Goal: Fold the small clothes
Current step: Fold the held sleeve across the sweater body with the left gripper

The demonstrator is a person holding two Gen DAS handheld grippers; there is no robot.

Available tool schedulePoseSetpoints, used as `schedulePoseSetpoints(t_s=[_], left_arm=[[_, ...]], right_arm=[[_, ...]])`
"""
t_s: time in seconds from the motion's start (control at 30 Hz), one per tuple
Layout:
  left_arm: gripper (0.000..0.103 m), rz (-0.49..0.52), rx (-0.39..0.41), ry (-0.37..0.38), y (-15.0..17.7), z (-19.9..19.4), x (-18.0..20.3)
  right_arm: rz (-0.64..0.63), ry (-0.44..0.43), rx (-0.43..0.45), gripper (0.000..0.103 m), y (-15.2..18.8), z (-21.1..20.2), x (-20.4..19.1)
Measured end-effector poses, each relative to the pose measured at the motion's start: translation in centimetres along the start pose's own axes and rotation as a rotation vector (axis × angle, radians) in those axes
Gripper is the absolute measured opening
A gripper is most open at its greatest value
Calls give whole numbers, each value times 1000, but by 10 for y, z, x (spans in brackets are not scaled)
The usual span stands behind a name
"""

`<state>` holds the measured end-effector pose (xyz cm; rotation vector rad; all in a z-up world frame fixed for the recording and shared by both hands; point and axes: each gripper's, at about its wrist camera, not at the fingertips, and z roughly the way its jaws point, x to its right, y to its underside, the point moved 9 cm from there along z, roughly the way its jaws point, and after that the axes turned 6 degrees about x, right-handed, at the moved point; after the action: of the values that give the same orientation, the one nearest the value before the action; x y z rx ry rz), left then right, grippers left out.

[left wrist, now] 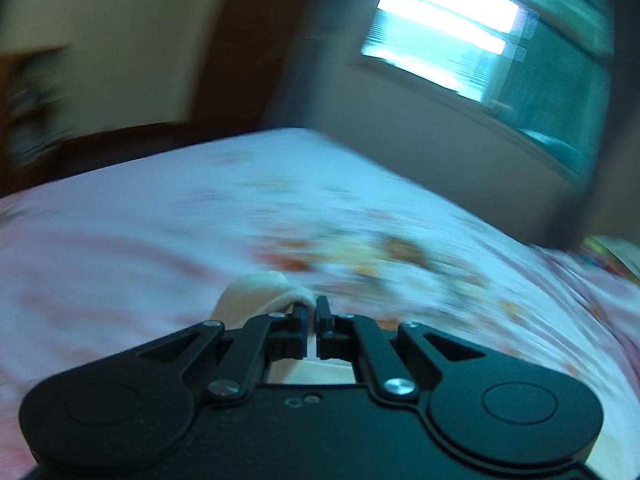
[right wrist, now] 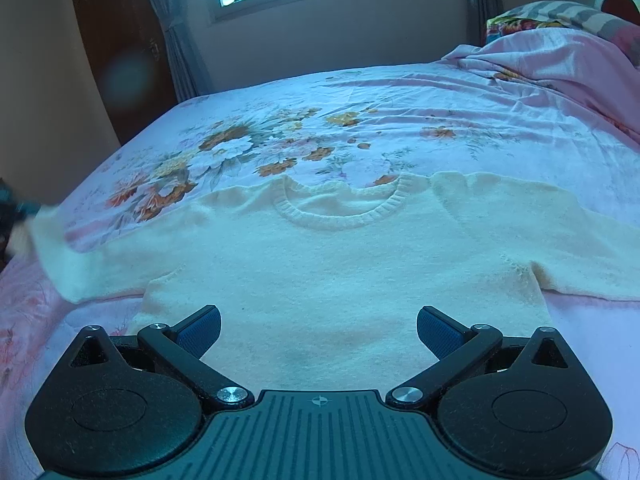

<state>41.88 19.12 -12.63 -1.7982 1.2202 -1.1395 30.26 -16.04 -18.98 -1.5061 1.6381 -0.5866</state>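
The left gripper (left wrist: pixel 311 312) is closed on the cream sweater's (right wrist: pixel 340 264) sleeve end at nine o'clock; the right gripper (right wrist: pixel 319 330) hovers wide open, empty, above the hem.

The left wrist camera looks forward along its claw (left wrist: pixel 311 312) from low over the bed (left wrist: pixel 160 216), tilted, the picture smeared by blur, facing the far wall and its window (left wrist: pixel 452 32). The right wrist camera sits close above the cream sweater (right wrist: pixel 328 264), angled down along its own claw (right wrist: pixel 319 330) and across the flowered bed sheet (right wrist: pixel 360 120) toward the same window wall. Both views share the flowered sheet, the window and the dark wooden door (right wrist: pixel 120 40) beside it; the sweater's sleeve (right wrist: pixel 52 256) runs out toward the right view's left edge.
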Motion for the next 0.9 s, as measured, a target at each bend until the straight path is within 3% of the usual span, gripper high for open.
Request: schedulePoseSetpoints(t_s=[0.13, 0.23, 0.37, 0.47, 0.53, 0.6, 0.7, 0.83, 0.9], left_arm=[[2, 165, -96, 241, 40, 4, 124], [3, 290, -202, 341, 95, 6, 189], [18, 413, -370, 391, 162, 8, 217], [22, 391, -352, 412, 159, -20, 203], [39, 367, -302, 390, 140, -31, 192], [50, 353, -258, 330, 120, -30, 173], [52, 339, -225, 212, 97, -20, 133], [52, 302, -249, 45, 88, 2, 76], [52, 258, -271, -1, 90, 10, 54]], right_arm=[[11, 24, 10, 103, -2, -6, 16], [27, 47, 9, 103, -2, -11, 33], [42, 71, 2, 103, 1, -16, 54], [46, 70, 2, 103, 2, -17, 62], [50, 53, 1, 103, 1, -15, 61], [57, 22, -5, 103, -1, -9, 55], [43, -22, -15, 103, -5, 2, 37], [-5, -67, -25, 103, -5, 19, 8], [-39, -93, -32, 103, -4, 30, -11]])
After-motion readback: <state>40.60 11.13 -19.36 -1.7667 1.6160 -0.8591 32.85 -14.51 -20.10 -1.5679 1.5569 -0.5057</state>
